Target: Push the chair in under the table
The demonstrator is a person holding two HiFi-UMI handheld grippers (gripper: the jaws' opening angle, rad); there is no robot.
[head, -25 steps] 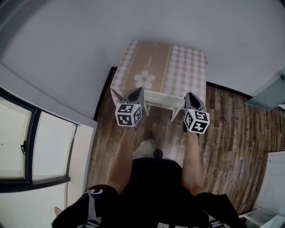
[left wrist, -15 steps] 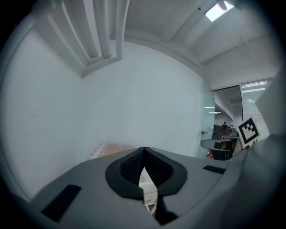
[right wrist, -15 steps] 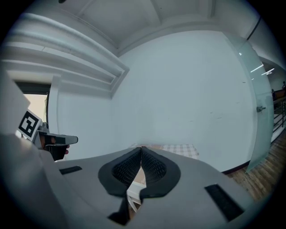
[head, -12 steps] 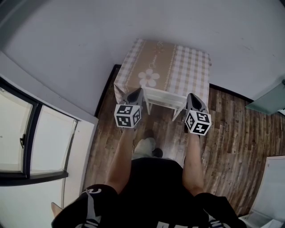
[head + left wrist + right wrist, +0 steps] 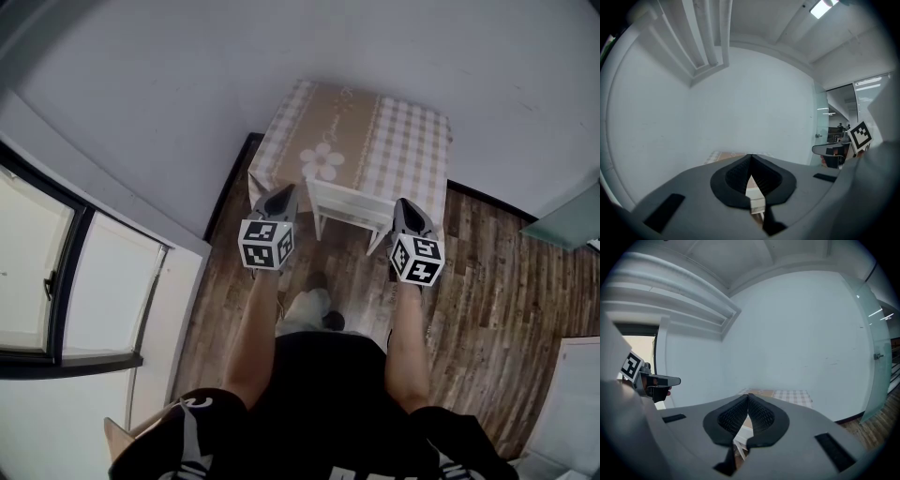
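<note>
Chair (image 5: 349,202), white, stands partly under the checked worktop (image 5: 403,141), its back rail just outside the near edge. Left tongs (image 5: 284,194) and right tongs (image 5: 402,204) sit at the 2 ends of that rail, both pinched together on nothing. Likely they serve as blunt pushers, 1 per side to keep the chair straight. Contact with the rail is unclear. Worktop backs onto the wall (image 5: 281,56).
</note>
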